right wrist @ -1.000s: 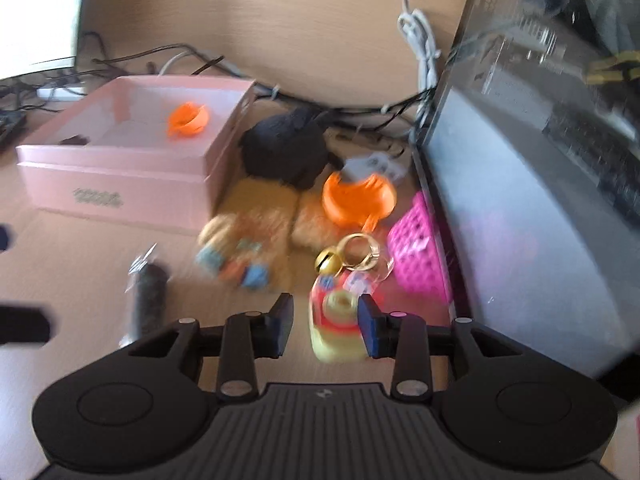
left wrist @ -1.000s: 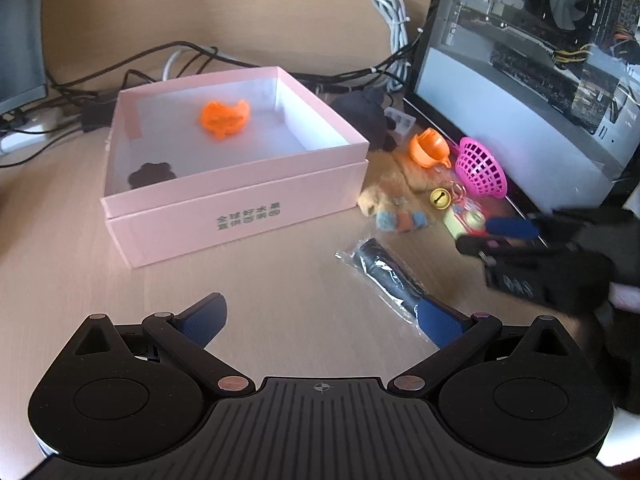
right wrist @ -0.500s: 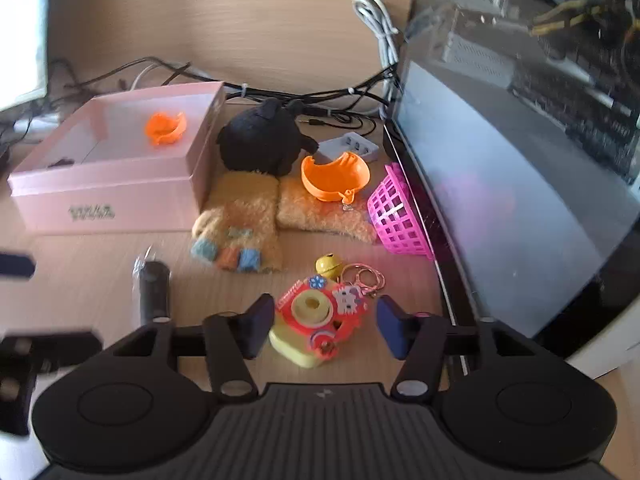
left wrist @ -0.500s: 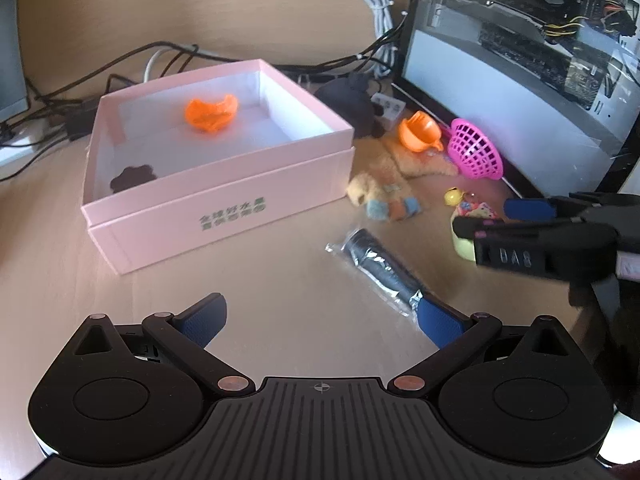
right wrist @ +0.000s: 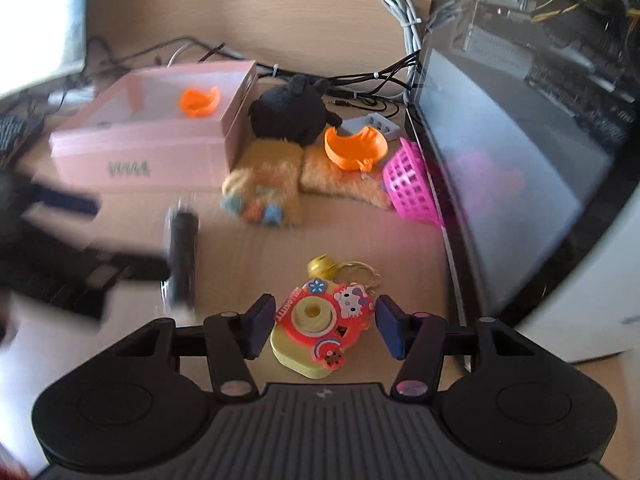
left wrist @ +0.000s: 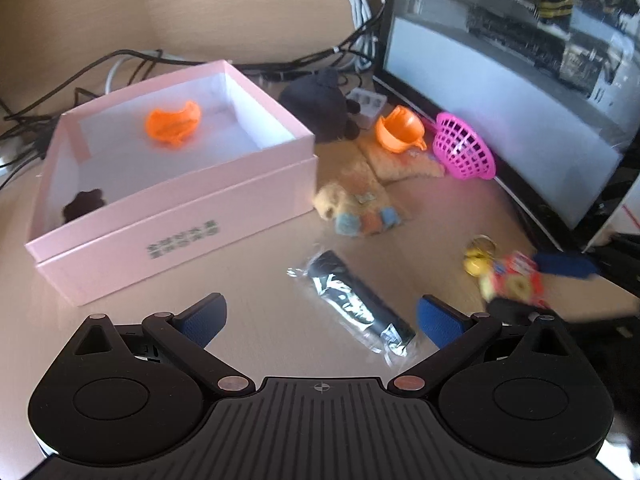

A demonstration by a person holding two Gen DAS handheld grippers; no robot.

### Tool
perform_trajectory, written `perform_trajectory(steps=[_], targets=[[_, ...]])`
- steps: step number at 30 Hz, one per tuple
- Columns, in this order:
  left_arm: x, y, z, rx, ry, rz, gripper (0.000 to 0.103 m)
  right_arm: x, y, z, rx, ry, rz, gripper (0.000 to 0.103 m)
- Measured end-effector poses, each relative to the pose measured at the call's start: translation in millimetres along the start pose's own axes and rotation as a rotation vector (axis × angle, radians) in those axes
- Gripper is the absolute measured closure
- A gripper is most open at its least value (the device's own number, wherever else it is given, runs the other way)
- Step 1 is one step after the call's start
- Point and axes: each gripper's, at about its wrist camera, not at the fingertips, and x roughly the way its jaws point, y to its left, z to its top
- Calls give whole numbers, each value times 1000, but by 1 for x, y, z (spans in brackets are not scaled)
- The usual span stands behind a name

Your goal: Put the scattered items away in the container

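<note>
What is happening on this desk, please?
A person is tidying small items into a pink box, using a gripper in each hand. The box already holds an orange piece and a small dark item. The right gripper straddles a toy camera keychain; its jaws are closing but not yet gripping. The left gripper is open above a wrapped black tube. Plush toys, an orange cup and a pink basket remain outside.

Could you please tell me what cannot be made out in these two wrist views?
- Pink box label: blurred, unreadable in both views.
- Dark item in the box: half hidden by the front wall, left view.
- Left gripper: motion-smeared, right view.
- Wrapped black tube: blurred.
</note>
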Motion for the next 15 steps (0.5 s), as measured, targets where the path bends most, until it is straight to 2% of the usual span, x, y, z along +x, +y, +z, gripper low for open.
perform_trajectory(steps=[3,6,7,11,15], targets=[[8,-12,-1,23,11,-13,0,-13,-5,-10,-15,-12,9,46],[12,-20,-3,51,17,-3,0,-23,-6,-14,-30,-43,10,37],[13,-21,-3,57,18,5,0,-25,-6,-14,-34,-51,12,37],[14,-18,-4,66,18,64,0,-28,-5,-15,-52,-62,20,36],[6,-1,-9,48,6,159,0,-26,0,-11,-76,-69,41,36]])
